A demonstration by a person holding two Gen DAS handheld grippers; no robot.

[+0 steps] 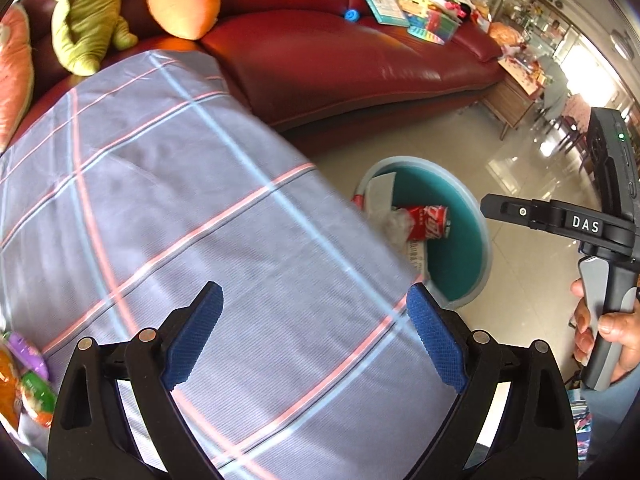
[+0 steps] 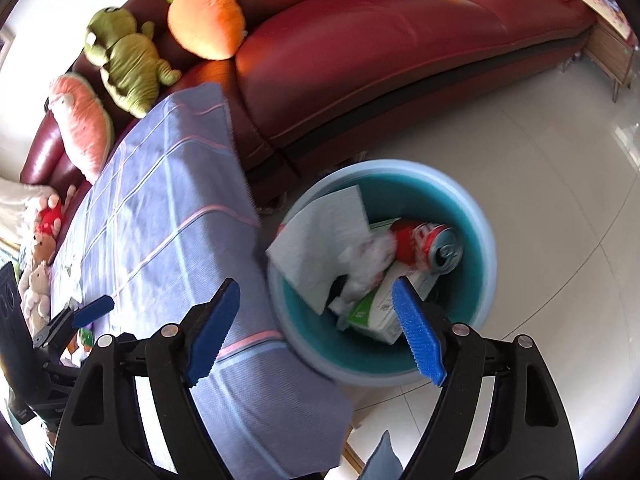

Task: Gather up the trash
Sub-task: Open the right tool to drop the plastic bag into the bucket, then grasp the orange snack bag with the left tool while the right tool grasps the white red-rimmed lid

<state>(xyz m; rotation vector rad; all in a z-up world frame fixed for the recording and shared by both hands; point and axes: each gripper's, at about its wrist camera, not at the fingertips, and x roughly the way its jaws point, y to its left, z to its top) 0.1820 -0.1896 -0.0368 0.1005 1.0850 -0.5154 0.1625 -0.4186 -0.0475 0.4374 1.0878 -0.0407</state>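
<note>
A round blue bin [image 2: 486,240] stands on the floor beside the cloth-covered table [image 2: 168,216]. It holds a red soda can [image 2: 428,244], a grey paper sheet [image 2: 320,240], crumpled white tissue [image 2: 372,256] and a green-and-white carton [image 2: 380,312]. My right gripper [image 2: 316,328] is open and empty, above the bin's near rim. My left gripper [image 1: 316,332] is open and empty over the table cloth [image 1: 180,200]. The bin [image 1: 472,200] and can [image 1: 428,222] also show in the left wrist view. The right gripper's body [image 1: 560,220] shows there at right.
A red leather sofa [image 2: 400,60] runs behind, with plush toys [image 2: 128,60] and books [image 1: 384,0]. Colourful packets [image 1: 28,380] lie at the table's left edge. Small dolls [image 2: 40,264] sit at the far left. A wooden cabinet [image 1: 512,96] stands beyond the sofa.
</note>
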